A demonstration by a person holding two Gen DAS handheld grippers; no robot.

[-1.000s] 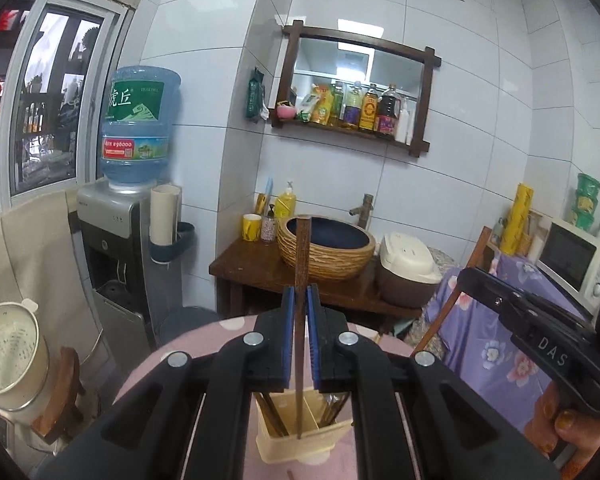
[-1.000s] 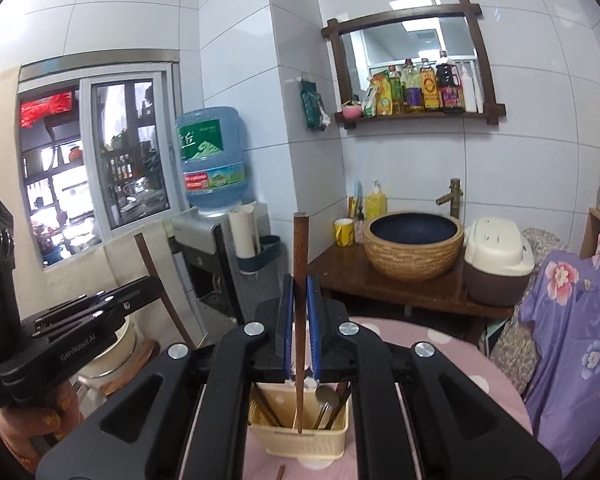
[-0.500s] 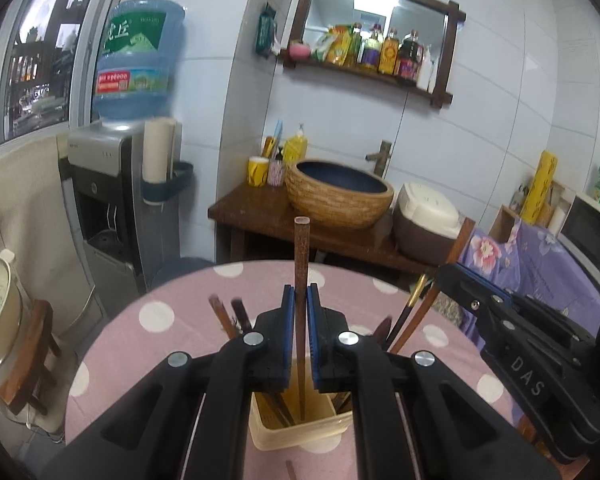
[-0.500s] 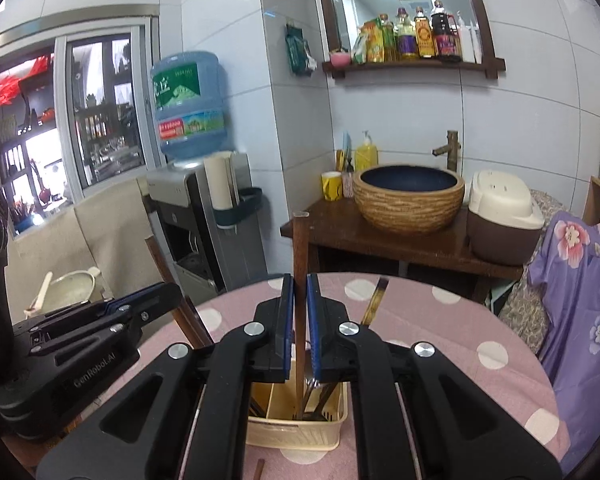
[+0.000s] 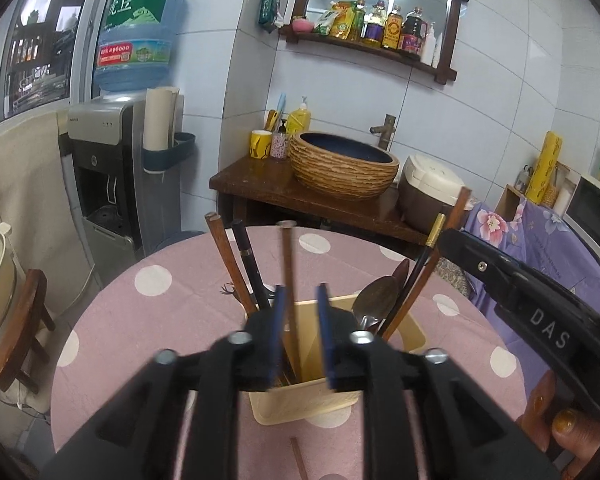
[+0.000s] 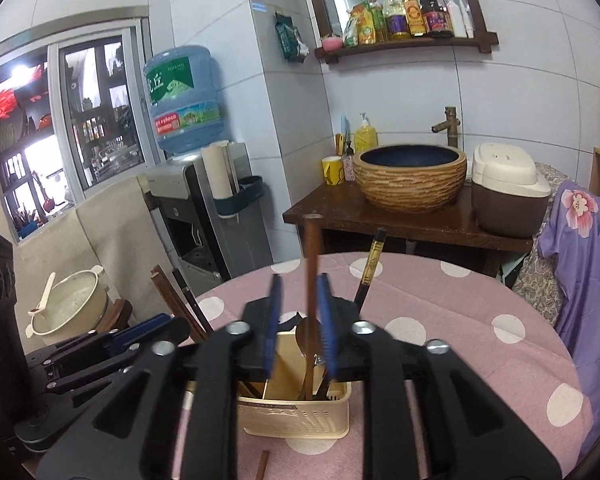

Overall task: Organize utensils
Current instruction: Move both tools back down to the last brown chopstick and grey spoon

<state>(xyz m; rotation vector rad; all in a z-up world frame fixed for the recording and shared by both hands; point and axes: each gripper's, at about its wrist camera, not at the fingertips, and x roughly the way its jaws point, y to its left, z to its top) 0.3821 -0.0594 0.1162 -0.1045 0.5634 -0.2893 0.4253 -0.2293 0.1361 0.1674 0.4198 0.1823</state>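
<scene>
Two brown chopsticks stand nearly upright, long axes vertical, lower ends down inside the cream utensil holder (image 5: 300,400) on the pink dotted tablecloth (image 5: 160,312). One chopstick (image 5: 288,276) rises between the blue pads of the left gripper (image 5: 302,336); its top tilts slightly left. The other chopstick (image 6: 311,264) rises between the pads of the right gripper (image 6: 298,328), close against the right pad. Both grippers' jaws have just been opening and now stand parted, with each stick loose in the gap, released. Holder sits directly below and just past both sets of fingertips. Lower ends of both sticks are hidden by the black jaws and holder wall. Motion blur softens pads and sticks. Spoon (image 5: 374,300) and more chopsticks lean in the holder's right compartment.
</scene>
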